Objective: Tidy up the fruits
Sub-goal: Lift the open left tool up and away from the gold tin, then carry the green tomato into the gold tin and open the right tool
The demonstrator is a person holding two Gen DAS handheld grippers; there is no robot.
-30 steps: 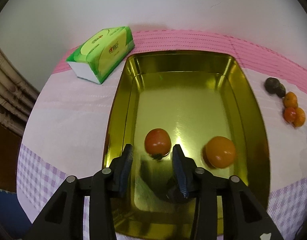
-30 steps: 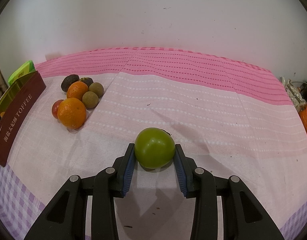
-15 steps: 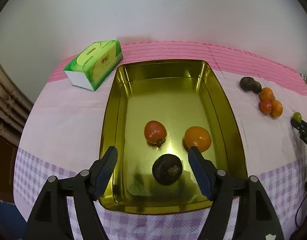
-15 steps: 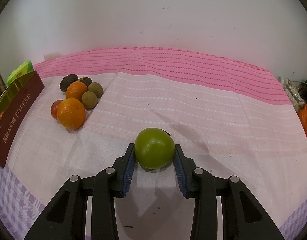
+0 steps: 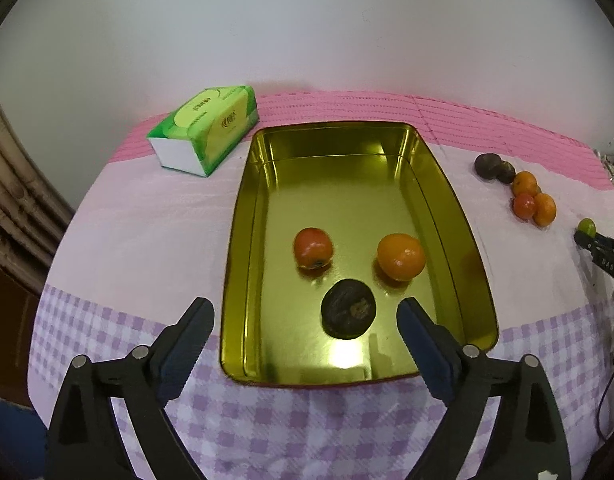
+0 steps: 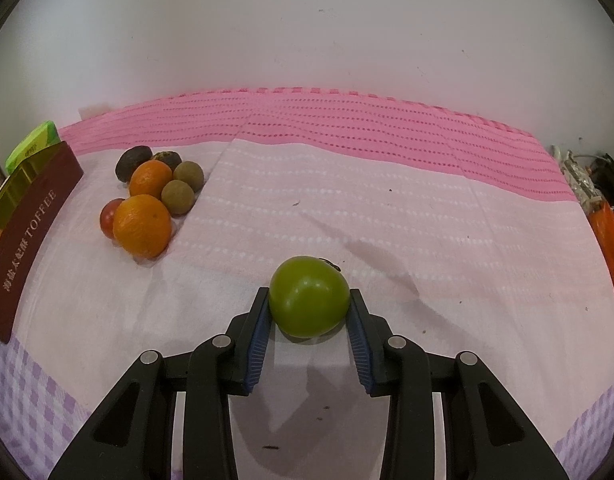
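Fruit is seen in two places on the pink and lilac tablecloth [image 6: 387, 208]. Inside the gold tin [image 5: 459, 216] three pieces are held: a red tomato [image 5: 313, 248], an orange [image 5: 401, 256] beside it, and a dark round fruit [image 5: 349, 314] nearer the camera, apart from both. The left gripper [image 5: 305, 334] is spread wide over the tin's near edge, and nothing is gripped by it. The right gripper [image 6: 309, 328] is clamped on a green tomato [image 6: 309, 296], pressed between both blue pads just over the cloth. To its left a cluster of loose fruit [image 6: 153, 200] is gathered near the tin's maroon side, with oranges, a small red tomato, two brownish balls and dark pieces touching one another. A green tissue pack [image 5: 205, 134] is lying beside the tin's far left corner.
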